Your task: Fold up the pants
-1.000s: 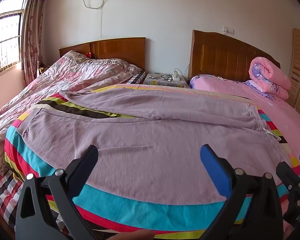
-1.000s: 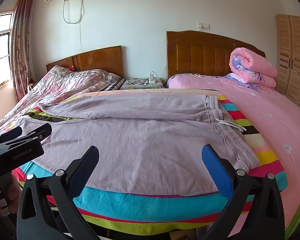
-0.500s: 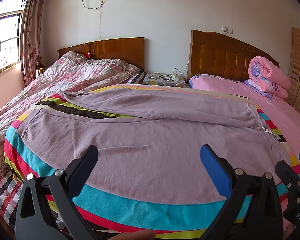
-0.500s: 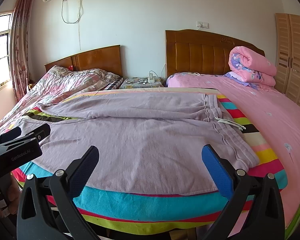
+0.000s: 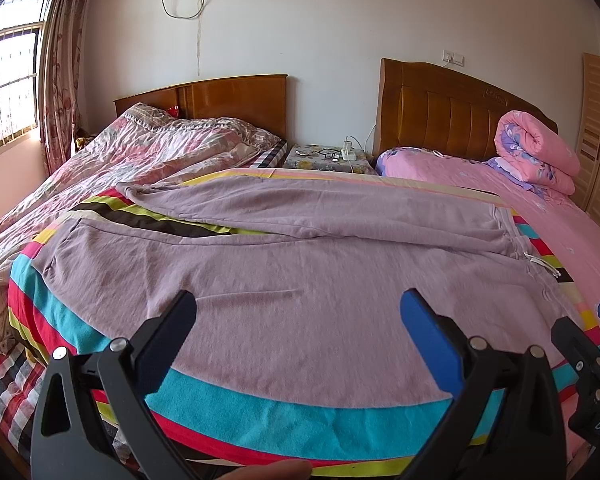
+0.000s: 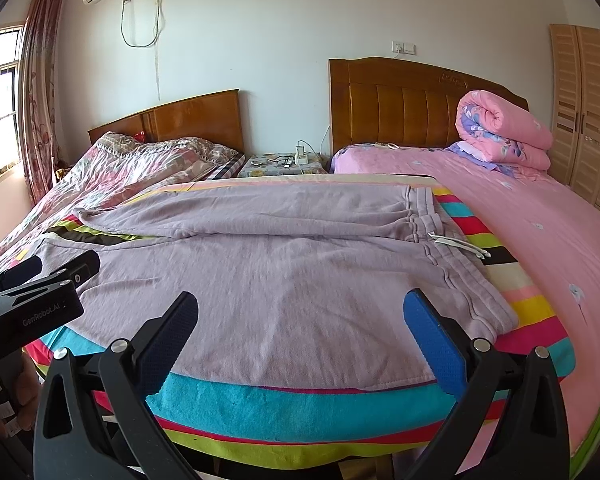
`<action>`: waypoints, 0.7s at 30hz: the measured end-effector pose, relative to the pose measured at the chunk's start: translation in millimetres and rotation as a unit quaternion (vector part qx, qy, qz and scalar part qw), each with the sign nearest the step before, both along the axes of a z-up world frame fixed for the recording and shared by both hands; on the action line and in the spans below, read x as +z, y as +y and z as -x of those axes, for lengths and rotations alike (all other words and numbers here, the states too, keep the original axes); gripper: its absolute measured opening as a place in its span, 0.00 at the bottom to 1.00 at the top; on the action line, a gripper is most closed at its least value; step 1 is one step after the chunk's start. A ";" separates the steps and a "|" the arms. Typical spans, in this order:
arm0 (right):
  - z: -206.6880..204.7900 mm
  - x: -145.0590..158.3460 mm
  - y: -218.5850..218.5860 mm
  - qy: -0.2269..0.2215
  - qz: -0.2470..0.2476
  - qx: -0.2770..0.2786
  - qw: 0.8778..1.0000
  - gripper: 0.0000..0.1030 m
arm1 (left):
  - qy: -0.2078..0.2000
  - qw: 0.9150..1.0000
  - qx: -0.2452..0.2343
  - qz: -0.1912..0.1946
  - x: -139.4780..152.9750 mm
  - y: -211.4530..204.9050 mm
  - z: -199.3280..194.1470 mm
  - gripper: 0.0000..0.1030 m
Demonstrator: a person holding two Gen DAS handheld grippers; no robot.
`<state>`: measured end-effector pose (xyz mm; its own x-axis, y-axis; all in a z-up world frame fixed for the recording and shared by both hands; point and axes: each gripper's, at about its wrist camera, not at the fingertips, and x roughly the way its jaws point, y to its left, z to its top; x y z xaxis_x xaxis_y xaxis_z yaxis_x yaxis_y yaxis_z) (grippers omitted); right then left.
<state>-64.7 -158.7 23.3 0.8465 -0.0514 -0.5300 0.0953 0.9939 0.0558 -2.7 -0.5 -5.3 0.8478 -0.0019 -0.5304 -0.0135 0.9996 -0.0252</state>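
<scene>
Starting at the left edge of the striped blanket (image 5: 240, 412): the two leg cuffs of the pants (image 5: 300, 280) lie there, apart, the far leg angled away from the near one so a wedge of blanket shows between them. The near cuff lies close to the blanket's left edge; the far cuff lies toward its far-left corner.

Your left gripper (image 5: 298, 322) hovers over the near leg, toward the near edge of the blanket. Its jaws stand wide and hold nothing. No fabric is touched.

Through the middle, the pants (image 6: 300, 272) lie flat and lengthwise across the blanket, with a soft ridge where the far leg meets the near one. Creasing is light.

Your right gripper (image 6: 300, 320) hovers above the near hem line by the hip, jaws likewise wide and empty. To the right, the waistband (image 6: 472, 280) runs along the blanket's right side, with the white drawstring (image 6: 458, 245) lying loose past it.

Judgement: the fold has not begun; the step in hand is taking hold for the first lengthwise fold. To do it well, take the near leg at its outer seam with both grippers, one near the cuff and one near the waistband, pinching one leg only. Carry both ends together to the far leg so the seams match, and tuck the drawstring in first so it does not trail.
</scene>
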 end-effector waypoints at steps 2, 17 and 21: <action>0.2 -0.1 -1.1 0.000 -0.001 0.000 1.000 0.96 | 0.000 1.000 0.000 0.000 0.0 -0.1 0.0 0.99; -0.4 -1.1 -1.8 0.001 -0.002 -0.002 1.000 0.96 | 0.000 1.000 -0.001 -0.002 1.0 -2.7 -0.9 0.99; -0.5 -1.1 -2.3 0.001 -0.002 -0.001 1.000 0.96 | 0.001 1.000 -0.001 -0.002 1.3 -2.4 -1.5 0.99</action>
<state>-64.2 -161.0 22.2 0.8452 -0.0512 -0.5319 0.0979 0.9934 0.0600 -1.1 -2.9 -4.1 0.8467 -0.0019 -0.5321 -0.0111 0.9997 -0.0212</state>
